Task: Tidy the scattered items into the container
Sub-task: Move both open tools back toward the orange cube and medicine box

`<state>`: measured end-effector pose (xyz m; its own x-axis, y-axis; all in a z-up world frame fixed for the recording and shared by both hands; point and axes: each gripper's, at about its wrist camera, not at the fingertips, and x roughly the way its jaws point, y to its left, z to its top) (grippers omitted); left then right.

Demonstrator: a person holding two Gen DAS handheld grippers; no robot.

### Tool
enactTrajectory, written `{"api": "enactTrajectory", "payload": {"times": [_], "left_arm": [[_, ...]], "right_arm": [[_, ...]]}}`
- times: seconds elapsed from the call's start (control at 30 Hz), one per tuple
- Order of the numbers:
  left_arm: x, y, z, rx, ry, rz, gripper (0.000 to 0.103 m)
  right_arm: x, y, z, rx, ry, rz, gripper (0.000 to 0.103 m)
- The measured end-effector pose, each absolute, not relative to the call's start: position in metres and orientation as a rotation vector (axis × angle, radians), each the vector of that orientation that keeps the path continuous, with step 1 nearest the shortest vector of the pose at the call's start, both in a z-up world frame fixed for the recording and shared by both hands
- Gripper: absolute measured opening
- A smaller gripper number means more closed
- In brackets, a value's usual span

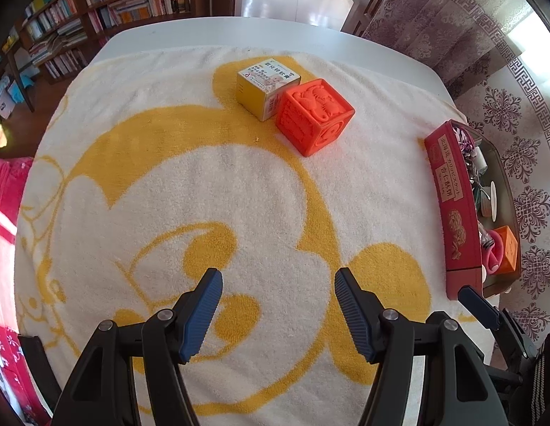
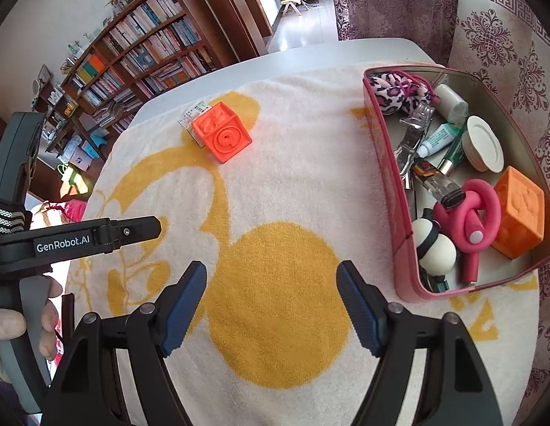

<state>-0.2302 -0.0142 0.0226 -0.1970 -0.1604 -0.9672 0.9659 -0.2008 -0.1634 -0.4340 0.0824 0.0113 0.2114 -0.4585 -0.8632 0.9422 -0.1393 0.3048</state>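
Here, both grippers, L (image 1: 278, 314) & R (image 2: 271, 307), had jaws released, empty; red block (image 1: 314, 115) touched box (image 1: 266, 87); tin (image 2: 399, 191) was full.

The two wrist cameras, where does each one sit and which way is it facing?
Left wrist: on the left gripper, tilted steeply down at the towel; its open fingers show, the right gripper's tip at the right edge.
Right wrist: on the right gripper, angled down beside the red tin; open fingers, plus the left gripper's body and the hand holding it.
Shared: the towel, the red-orange block against the medicine box, and the tin.
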Motion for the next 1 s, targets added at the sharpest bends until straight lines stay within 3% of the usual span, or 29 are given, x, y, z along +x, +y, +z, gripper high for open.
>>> {"api": "enactTrajectory", "payload": {"times": [1.0], "left_arm": [[-0.162,-0.081,-0.012,1.091,1.199,-1.491,0.067]], "right_arm": [[-0.379,-0.06,-0.007,0.964,0.695,-1.321,0.081]]}}
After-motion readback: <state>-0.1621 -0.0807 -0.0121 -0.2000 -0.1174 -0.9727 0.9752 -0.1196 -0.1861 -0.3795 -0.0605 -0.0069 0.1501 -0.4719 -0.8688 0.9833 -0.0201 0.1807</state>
